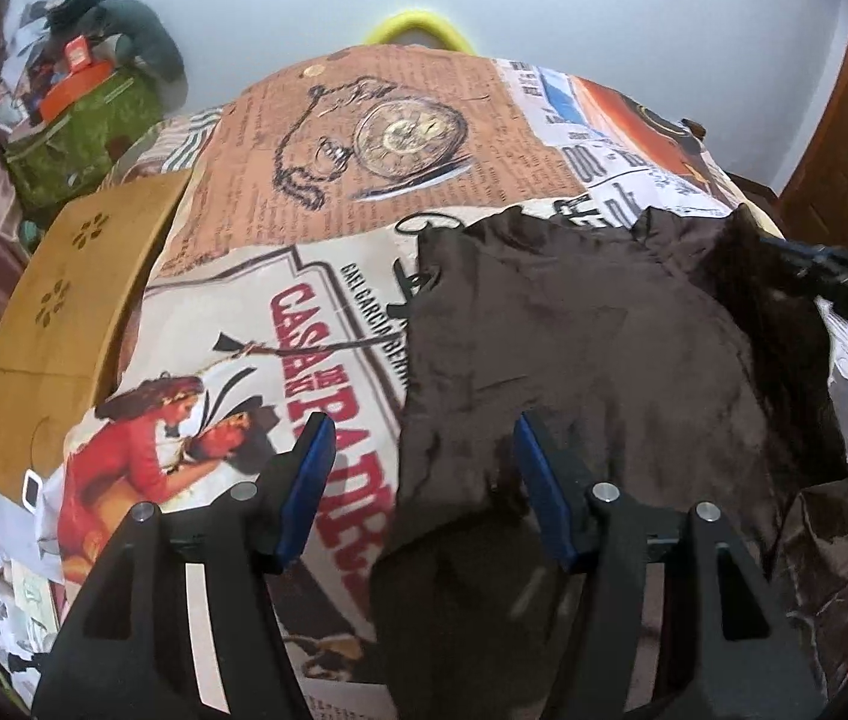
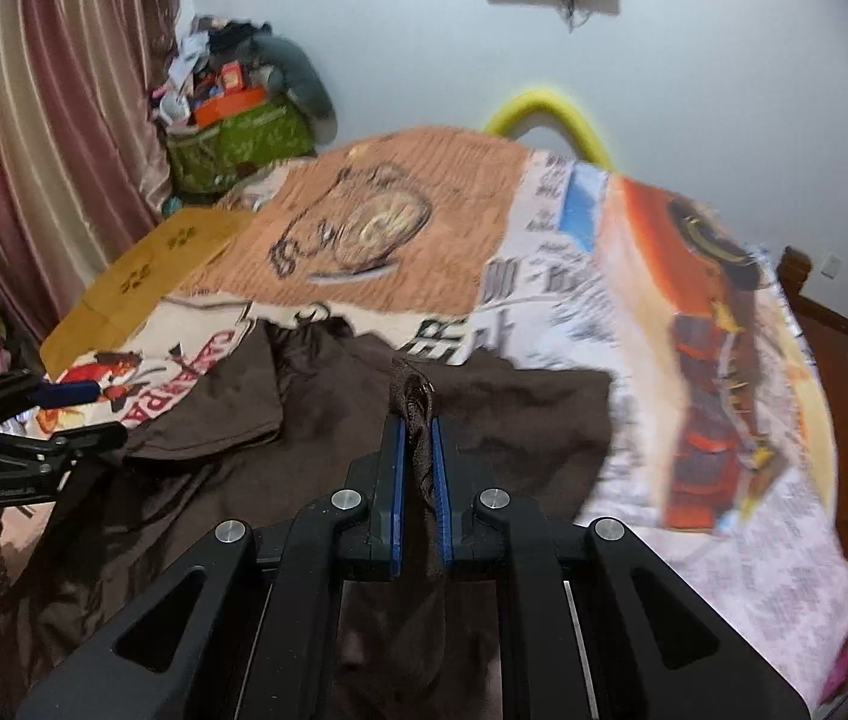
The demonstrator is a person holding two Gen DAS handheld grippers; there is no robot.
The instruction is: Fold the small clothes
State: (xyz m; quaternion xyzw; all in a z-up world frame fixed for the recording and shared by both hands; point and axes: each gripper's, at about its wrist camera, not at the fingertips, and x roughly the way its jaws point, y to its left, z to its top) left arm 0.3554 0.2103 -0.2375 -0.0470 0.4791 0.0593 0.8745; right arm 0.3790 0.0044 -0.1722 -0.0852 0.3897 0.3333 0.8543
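A dark brown garment lies rumpled on a bed with a printed bedspread. In the left wrist view my left gripper stands open above the garment's left edge; the cloth lies under the gap and the blue pads do not press it. My right gripper is shut on a raised fold of the brown garment, and a tuft of cloth sticks up past its tips. The right gripper's body shows at the far right, holding that corner lifted. The left gripper shows at the left in the right wrist view.
A yellow-brown wooden board lies on the bed's left side. Beyond it stands a green bag piled with clutter, beside striped curtains. A yellow hoop stands behind the bed. Wooden furniture borders the right.
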